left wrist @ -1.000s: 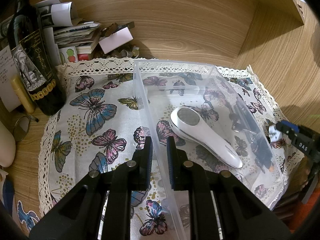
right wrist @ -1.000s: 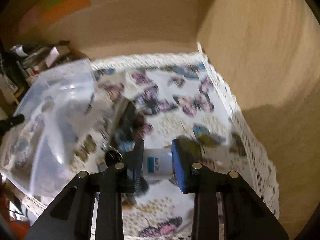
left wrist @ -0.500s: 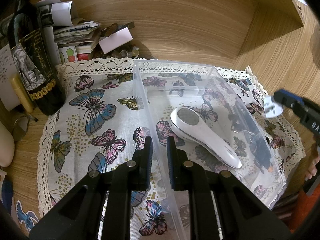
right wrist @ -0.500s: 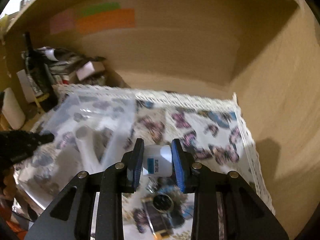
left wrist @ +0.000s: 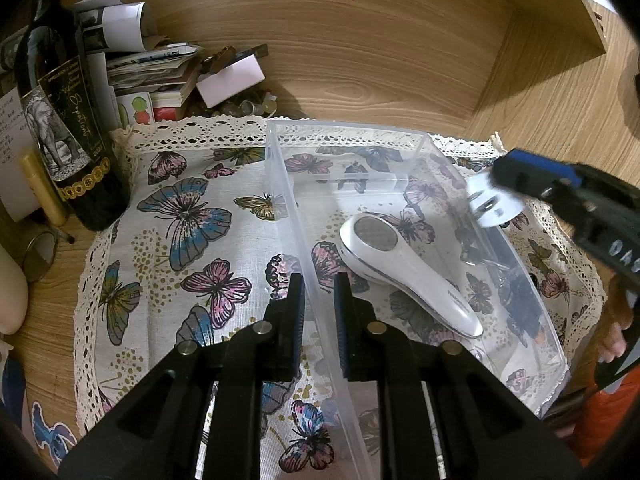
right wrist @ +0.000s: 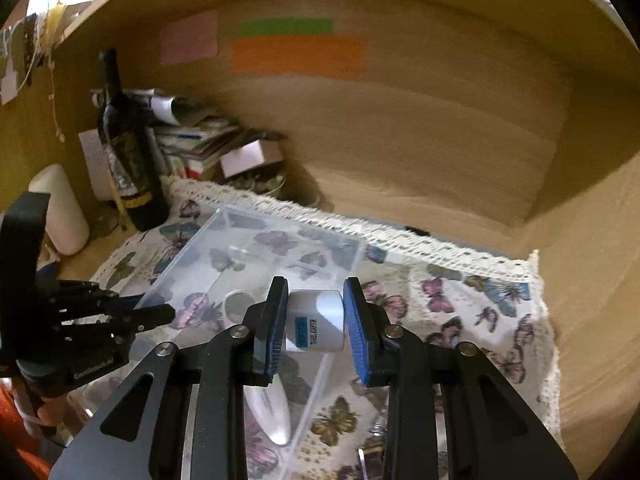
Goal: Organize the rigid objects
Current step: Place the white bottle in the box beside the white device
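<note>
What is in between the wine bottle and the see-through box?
Only butterfly cloth. In the left wrist view, nothing stands on it between the wine bottle and the see-through box.

Left gripper [left wrist: 319, 308] nearly closed, low — right gripper [right wrist: 316, 320] clamped, raised above it.

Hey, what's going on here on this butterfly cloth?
A person is sorting things into a clear plastic bin. The left claw straddles the bin's near wall, apparently steadying it. The right claw holds a white travel adaptor in the air above the bin's far side. A white handheld device already lies inside the bin. A wine bottle stands nearby.
</note>
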Tool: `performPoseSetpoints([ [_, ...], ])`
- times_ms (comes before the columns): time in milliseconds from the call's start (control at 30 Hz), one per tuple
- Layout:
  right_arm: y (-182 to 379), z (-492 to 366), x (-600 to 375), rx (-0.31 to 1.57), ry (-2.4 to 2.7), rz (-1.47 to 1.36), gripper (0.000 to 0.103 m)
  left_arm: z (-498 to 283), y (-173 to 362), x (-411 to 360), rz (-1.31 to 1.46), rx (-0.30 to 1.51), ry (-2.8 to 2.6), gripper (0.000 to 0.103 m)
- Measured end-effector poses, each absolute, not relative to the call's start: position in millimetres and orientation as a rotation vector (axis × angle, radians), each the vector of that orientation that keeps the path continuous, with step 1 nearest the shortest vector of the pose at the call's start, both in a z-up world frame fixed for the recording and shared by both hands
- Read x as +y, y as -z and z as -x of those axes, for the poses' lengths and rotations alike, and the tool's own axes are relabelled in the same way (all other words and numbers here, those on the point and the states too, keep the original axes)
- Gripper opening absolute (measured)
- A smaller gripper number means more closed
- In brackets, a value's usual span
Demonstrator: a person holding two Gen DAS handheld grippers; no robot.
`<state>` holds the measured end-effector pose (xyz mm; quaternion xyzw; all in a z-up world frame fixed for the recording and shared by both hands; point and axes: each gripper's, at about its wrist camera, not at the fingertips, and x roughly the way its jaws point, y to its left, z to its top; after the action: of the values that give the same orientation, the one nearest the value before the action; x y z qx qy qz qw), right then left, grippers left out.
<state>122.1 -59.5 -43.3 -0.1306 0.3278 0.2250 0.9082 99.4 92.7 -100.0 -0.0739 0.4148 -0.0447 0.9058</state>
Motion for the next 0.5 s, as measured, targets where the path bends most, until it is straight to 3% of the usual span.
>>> performPoseSetpoints([
  [500,81.6,-128.9,-37.7,0.799,-0.508,0.336,0.026,-100.7,99.8,91.3,0.152,0.856,0.092,0.014],
])
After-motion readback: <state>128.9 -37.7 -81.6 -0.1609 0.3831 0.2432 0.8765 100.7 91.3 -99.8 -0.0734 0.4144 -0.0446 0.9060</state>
